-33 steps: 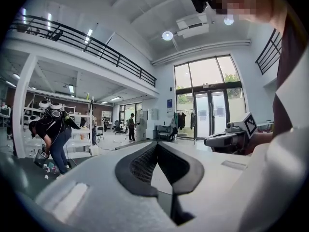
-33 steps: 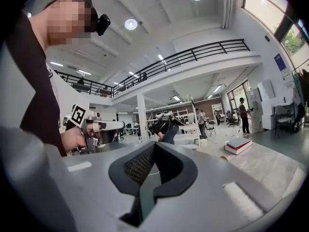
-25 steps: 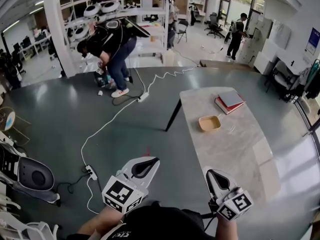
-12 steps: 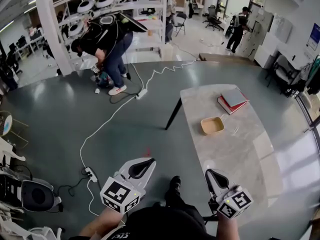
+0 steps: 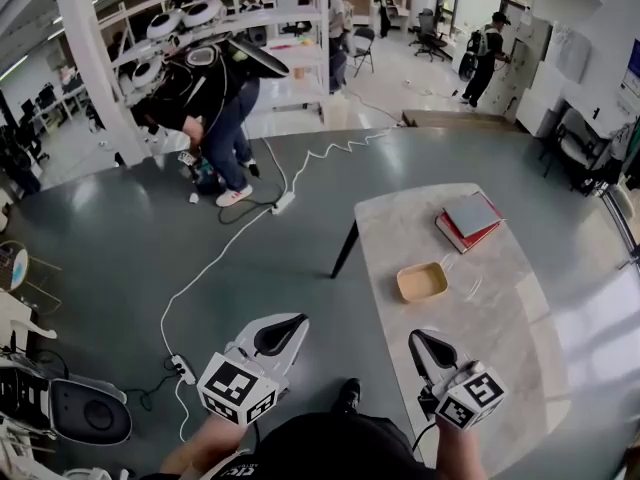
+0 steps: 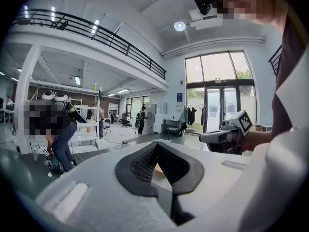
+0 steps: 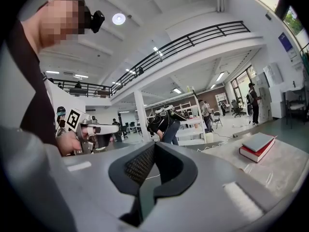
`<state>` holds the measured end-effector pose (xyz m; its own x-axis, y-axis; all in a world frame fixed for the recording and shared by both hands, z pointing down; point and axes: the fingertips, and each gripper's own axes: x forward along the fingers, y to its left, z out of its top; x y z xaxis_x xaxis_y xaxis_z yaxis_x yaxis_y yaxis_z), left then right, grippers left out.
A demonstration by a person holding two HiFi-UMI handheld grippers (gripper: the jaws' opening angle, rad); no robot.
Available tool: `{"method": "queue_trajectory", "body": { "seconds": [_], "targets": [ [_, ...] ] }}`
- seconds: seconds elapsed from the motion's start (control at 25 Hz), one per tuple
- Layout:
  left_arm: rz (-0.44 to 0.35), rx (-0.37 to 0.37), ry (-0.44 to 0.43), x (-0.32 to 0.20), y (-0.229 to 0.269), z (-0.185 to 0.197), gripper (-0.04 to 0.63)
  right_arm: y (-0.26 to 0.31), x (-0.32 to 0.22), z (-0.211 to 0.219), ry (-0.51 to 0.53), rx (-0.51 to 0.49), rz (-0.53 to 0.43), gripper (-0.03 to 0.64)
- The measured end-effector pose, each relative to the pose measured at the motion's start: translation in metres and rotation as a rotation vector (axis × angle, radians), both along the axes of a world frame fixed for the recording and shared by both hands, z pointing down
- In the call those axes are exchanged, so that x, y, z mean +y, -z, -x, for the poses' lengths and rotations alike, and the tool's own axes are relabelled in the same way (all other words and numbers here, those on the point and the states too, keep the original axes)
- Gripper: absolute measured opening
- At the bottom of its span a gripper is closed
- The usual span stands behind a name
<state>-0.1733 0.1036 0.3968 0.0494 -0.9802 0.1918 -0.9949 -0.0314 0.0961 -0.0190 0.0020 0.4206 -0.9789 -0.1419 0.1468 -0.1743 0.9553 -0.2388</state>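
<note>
Grey floor (image 5: 150, 228), pale marble tabletop (image 5: 480, 318) at its right, left tongs (image 5: 296, 320) above the floor, tips pressed together and empty, right tongs (image 5: 414, 338) at the tabletop's near edge, likewise closed on nothing, stacked books (image 5: 472, 218) at the far end, tan square dish (image 5: 422, 282) mid-tabletop, well apart from both tongs.

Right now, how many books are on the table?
2. A grey book lies on top of a red book, stacked at the far end of the table, past the tan tray. The far shelves are too small to check for more.
</note>
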Motion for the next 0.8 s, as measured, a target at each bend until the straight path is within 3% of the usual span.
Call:
{"method": "queue_trajectory", "body": {
  "seconds": [0.16,0.36,0.8],
  "targets": [
    [0.002,0.002,-0.011,-0.055,0.007,0.003,0.005,0.000,-0.050,0.000,-0.009,-0.003,0.012,0.002],
    [-0.006,-0.003,-0.075,-0.114,0.012,-0.020,0.004,-0.011,-0.099,-0.023,-0.034,0.017,0.006,0.002],
    [0.062,0.014,-0.317,-0.209,-0.006,-0.062,0.003,-0.058,-0.152,-0.085,-0.278,0.046,0.103,0.002]
  ]
}}
